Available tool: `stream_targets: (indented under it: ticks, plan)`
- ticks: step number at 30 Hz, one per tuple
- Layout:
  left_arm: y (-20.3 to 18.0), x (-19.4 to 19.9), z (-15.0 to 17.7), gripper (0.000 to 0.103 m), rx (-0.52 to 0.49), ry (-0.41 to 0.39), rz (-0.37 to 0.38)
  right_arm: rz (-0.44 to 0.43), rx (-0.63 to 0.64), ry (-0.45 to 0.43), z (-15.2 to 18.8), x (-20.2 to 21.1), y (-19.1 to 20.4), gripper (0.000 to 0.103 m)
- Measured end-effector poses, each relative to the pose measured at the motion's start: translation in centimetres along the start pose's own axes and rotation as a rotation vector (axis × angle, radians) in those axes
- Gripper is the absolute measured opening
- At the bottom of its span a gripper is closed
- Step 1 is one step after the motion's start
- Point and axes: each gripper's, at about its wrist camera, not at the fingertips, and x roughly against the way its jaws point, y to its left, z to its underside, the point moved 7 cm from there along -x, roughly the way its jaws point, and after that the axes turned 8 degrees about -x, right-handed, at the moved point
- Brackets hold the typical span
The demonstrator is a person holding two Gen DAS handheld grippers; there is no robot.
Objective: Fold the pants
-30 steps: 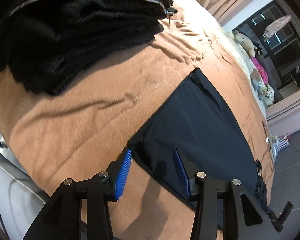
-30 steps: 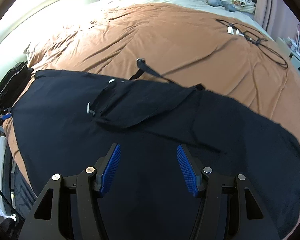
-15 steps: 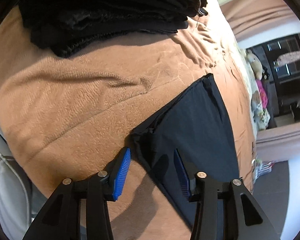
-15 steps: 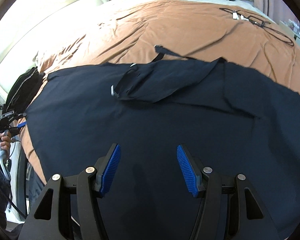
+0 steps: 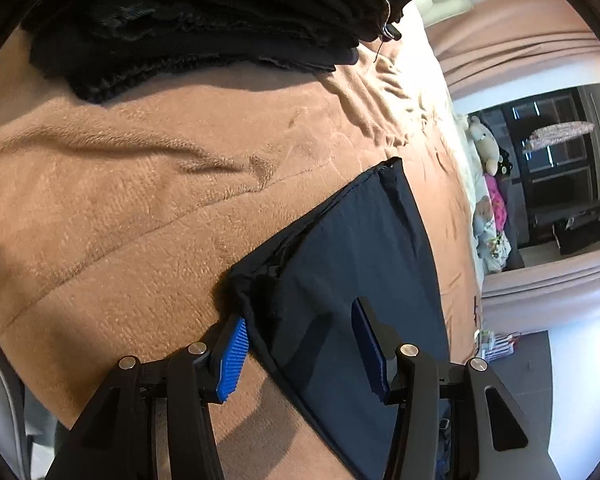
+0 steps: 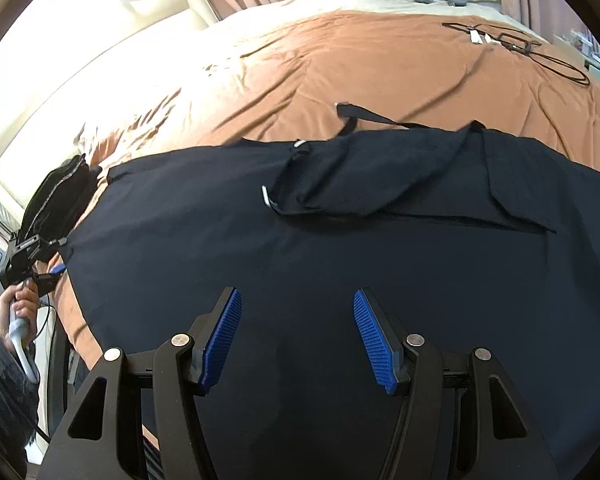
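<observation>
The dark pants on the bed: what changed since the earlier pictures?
The left gripper came closer to the pants' corner, rolled, and its jaws have just been closing slightly around the edge. The right gripper sank toward the cloth, open. The pants stayed flat, ungrasped.

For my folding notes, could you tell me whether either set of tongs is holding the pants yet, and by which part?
Nothing is held. The left tongs stand open astride a corner of the dark pants, pads not pressing; the right tongs are open above the fabric.

Bed with brown blanket (image 6: 380,60), dark pants (image 6: 300,248) spread flat, black clothes pile (image 5: 204,12), cable (image 6: 540,52)
</observation>
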Motion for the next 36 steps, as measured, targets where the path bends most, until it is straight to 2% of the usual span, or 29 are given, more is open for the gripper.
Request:
stream_targets:
  ticks: [1, 3, 6, 8, 10, 14, 22, 28, 29, 30, 36]
  plan:
    - [0.2, 0.0, -0.2, 0.045, 0.003, -0.006, 0.0, 0.0, -0.007, 0.003, 0.0, -0.3, 0.2, 0.057]
    - [0.8, -0.1, -0.6, 0.021, 0.011, -0.016, -0.007, 0.004, -0.015, 0.005, 0.1, -0.7, 0.7, 0.057]
    - [1.3, 0.0, -0.8, 0.012, 0.011, -0.017, -0.007, 0.003, -0.017, 0.009, 0.3, -1.1, 1.6, 0.057]
    - [1.0, 0.3, -0.8, 0.01, 0.004, -0.018, -0.006, 0.003, -0.012, 0.014, 0.6, -1.3, 2.0, 0.055]
    - [0.6, 0.7, -1.0, 0.009, 0.003, -0.027, 0.01, -0.004, -0.01, 0.033, 1.2, -1.8, 2.6, 0.047]
    - [-0.5, 1.5, -1.6, 0.009, -0.025, -0.044, 0.025, -0.005, 0.018, 0.078, 2.5, -2.7, 3.7, 0.038]
    - [-3.2, 3.0, -2.5, 0.008, -0.079, -0.077, 0.05, 0.006, 0.117, 0.156, 6.1, -3.1, 6.7, 0.037]
    - [-4.2, 3.2, -2.8, 0.008, -0.101, -0.085, 0.055, -0.016, 0.161, 0.218, 8.6, -1.9, 8.0, 0.025]
    - [-4.2, 3.2, -2.8, 0.008, -0.103, -0.086, 0.056, -0.021, 0.163, 0.221, 8.4, -1.7, 8.0, 0.018]
    - [-4.2, 3.3, -2.8, 0.008, -0.103, -0.086, 0.058, -0.028, 0.157, 0.219, 8.2, -1.4, 8.0, 0.016]
    - [-5.0, 3.7, -2.9, 0.008, -0.106, -0.093, 0.086, -0.018, 0.084, 0.157, 4.7, -1.3, 6.4, 0.016]
